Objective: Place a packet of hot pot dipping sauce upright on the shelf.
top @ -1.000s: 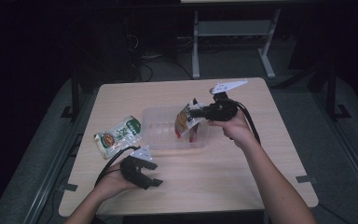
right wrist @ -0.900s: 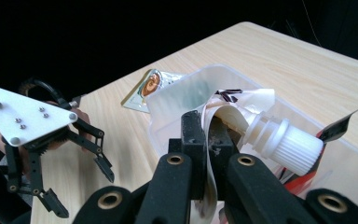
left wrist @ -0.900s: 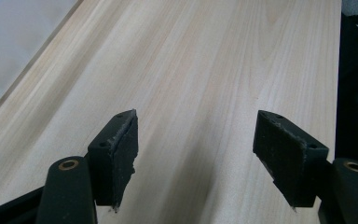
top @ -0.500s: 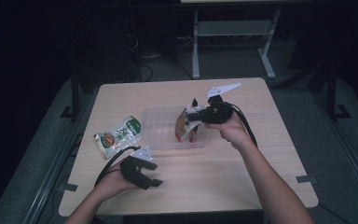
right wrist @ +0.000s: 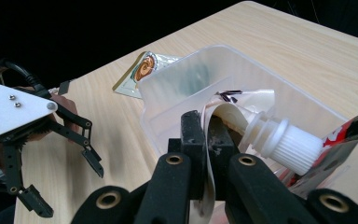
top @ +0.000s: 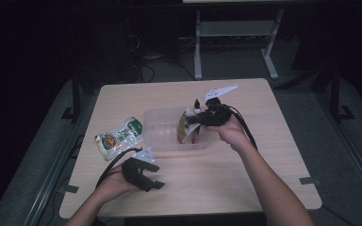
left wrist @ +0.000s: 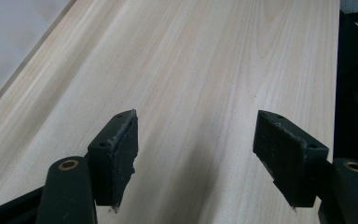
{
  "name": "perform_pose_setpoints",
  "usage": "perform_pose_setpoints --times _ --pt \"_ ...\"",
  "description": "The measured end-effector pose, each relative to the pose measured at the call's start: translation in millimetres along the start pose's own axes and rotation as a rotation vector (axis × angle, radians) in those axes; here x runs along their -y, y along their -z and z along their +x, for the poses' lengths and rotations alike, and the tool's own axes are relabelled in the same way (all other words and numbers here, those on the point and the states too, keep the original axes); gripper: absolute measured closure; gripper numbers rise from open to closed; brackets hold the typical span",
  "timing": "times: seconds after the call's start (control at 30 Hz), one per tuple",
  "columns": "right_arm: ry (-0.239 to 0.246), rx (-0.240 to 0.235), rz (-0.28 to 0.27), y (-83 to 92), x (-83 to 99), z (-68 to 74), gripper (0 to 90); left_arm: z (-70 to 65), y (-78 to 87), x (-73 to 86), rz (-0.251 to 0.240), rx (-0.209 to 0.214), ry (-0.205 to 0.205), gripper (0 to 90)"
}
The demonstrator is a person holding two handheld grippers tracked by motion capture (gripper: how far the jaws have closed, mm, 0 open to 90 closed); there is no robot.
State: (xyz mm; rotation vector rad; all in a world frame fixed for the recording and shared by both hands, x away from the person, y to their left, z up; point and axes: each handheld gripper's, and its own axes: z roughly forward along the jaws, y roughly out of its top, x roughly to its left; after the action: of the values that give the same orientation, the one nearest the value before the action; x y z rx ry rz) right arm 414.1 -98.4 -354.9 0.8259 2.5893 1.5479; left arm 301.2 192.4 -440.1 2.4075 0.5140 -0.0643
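In the high view, the right gripper (top: 194, 118) sits just right of the frame's centre, its jaws clamped on the edge of a spouted pouch (top: 186, 128) that hangs down into a clear plastic tub (top: 160, 129) in the middle of the wooden table (top: 264, 155). The right gripper view shows the grip up close: the two black jaws at the bottom centre pinch the pouch's (right wrist: 242, 116) flat white edge, and its ribbed white cap (right wrist: 286, 144) juts toward the lower right, over the tub's (right wrist: 168, 100) inside.

The left gripper (top: 151, 181) lies low in the lower left of the high view, held in the person's hand, jaws spread apart with nothing between them. The left gripper view shows its pads (left wrist: 121, 144) wide apart above bare wood.

A green and white packet (top: 120, 137) lies flat on the table just left of the tub, apart from both grippers.
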Motion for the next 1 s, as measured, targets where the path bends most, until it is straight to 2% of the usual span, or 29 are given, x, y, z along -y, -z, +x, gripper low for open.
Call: perform_pose_setpoints --times 0.23,0.63,1.0 --pt "-0.011 0.012 0.013 -7.9 1.9 -1.7 88.6 0.2 -0.4 -0.2 0.004 0.0 -0.005 30.6" --pt "0.0 0.024 0.05 -20.9 4.7 0.8 87.6 0.0 -1.3 -0.1 0.017 0.003 -0.004 30.6" --pt "-0.005 0.035 0.04 -18.7 3.4 2.7 82.1 0.3 -1.0 0.0 0.019 0.002 -0.004 30.6"
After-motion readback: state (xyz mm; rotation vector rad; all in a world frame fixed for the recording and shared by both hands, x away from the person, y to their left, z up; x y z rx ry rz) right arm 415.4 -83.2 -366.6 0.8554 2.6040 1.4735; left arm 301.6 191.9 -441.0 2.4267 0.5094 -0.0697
